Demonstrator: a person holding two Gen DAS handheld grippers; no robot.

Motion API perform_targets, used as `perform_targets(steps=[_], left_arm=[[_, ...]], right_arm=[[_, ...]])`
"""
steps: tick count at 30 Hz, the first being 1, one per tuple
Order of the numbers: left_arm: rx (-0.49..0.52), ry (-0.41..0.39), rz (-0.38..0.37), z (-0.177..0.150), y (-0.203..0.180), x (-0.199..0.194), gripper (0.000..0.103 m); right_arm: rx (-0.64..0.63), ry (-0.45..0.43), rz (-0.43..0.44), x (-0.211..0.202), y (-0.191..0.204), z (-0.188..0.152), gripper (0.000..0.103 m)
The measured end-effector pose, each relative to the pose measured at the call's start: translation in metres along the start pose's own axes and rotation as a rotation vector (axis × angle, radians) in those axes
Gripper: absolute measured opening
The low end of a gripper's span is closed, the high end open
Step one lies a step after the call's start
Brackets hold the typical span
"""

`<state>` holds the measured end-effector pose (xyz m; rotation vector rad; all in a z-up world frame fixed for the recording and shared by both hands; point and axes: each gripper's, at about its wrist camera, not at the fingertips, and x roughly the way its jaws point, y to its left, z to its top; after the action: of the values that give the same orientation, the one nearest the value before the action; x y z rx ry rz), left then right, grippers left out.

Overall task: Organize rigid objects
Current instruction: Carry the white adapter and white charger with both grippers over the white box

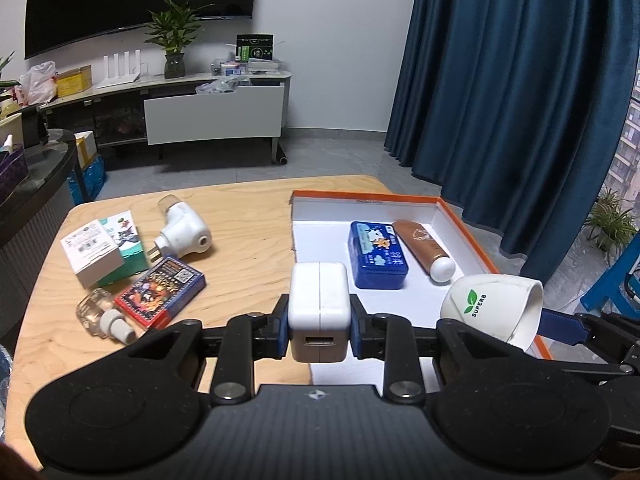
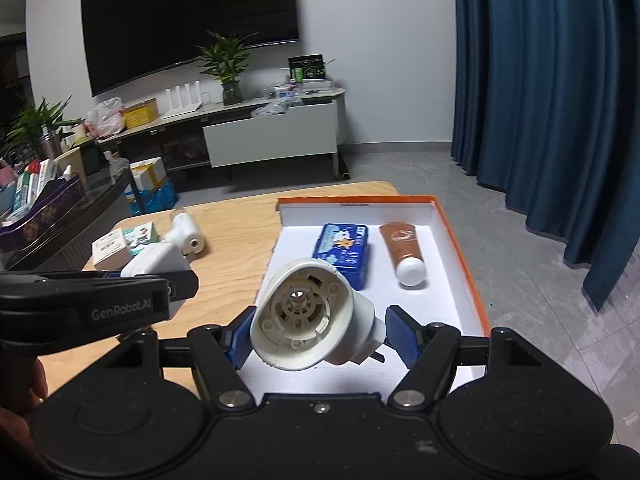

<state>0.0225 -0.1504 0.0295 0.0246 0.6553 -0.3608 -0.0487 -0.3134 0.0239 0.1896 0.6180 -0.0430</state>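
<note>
Landmark: orange-rimmed tray [image 1: 472, 232] on the wooden table [image 1: 248, 248].

L gripper [image 1: 320, 326]: jaws closed onto a white USB charger block [image 1: 320, 308], blue pads pressing both its sides, USB port facing the camera. Charger is held at the tray's near-left corner, above the table/tray edge.

R gripper [image 2: 320, 336]: holds a white plug-in diffuser body [image 2: 308, 316] over the tray's near end, open underside toward the camera. L pad touches the body; R pad shows a gap beside the plug stem, so jaws only partly closed. Firmness of grip: cannot tell. In the L wrist view the same item shows green "SUPERB" print.

Inside tray, far half: blue tin [image 1: 378, 256] lying flat, brown tube w/ white cap [image 1: 424, 248] just right of it, apart.

Left of tray, on table: second white plug-in diffuser [image 1: 182, 232], white carton [image 1: 92, 256] against a teal box [image 1: 128, 248], card deck box [image 1: 160, 292], small clear bottle [image 1: 100, 314] lying on its side.
</note>
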Motion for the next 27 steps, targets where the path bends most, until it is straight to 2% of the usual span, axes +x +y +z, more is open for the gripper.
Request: perform_targets(steps=[27], left_arm=[[0.027,0.020,-0.051,0.016,-0.031,0.024,0.029]], right_arm=[[0.073,-0.001,-0.079,0.008,-0.037,0.014,0.082]])
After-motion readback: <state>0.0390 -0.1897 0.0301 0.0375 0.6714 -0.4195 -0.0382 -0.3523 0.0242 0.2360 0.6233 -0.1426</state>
